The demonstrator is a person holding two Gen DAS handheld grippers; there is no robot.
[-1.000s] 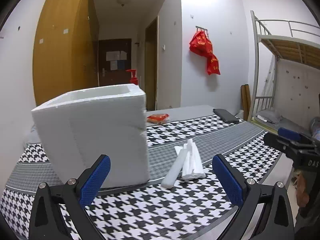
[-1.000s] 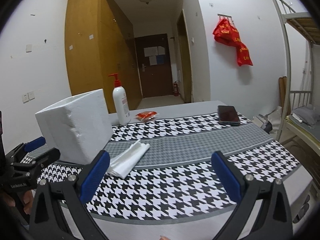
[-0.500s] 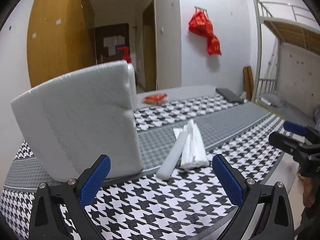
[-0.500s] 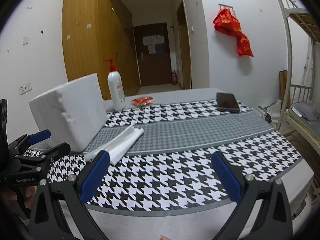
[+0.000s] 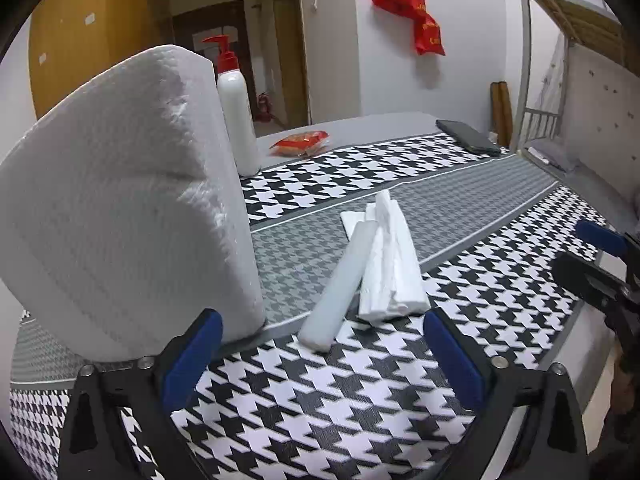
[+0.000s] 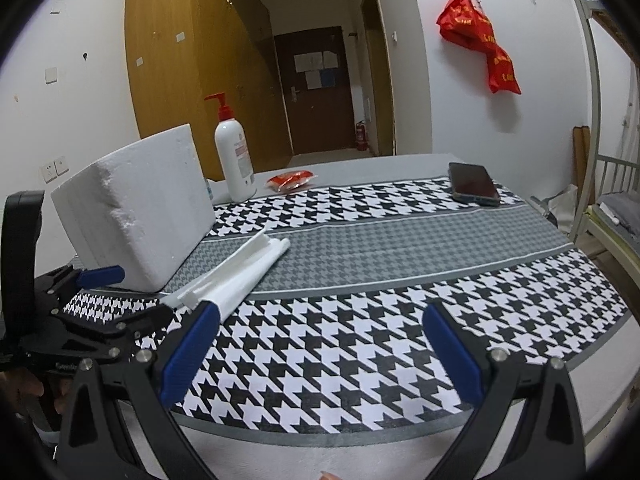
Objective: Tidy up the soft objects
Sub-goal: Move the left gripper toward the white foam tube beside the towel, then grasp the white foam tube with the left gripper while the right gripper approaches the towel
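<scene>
Left tongs angling downward over the counter, spread wide with nothing between the blue pads, having just been narrowing slightly; near ends of the foam strips lying just ahead of the gap, untouched. Left pad sitting close by the lower corner of the white foam block; contact impossible to tell. Right tongs also tilting downward, standing wide apart and gripping nothing, hovering above the houndstooth cloth. Seen from the right wrist, left tongs reaching in from the left edge beside the block.

Foam block standing tilted on the cloth, interior hidden, so contents impossible to tell. Foam strips resting in a loose bundle on the grey band, just beside the block. Pump bottle standing upright behind the block. Red packet and phone lying farther back, well apart.
</scene>
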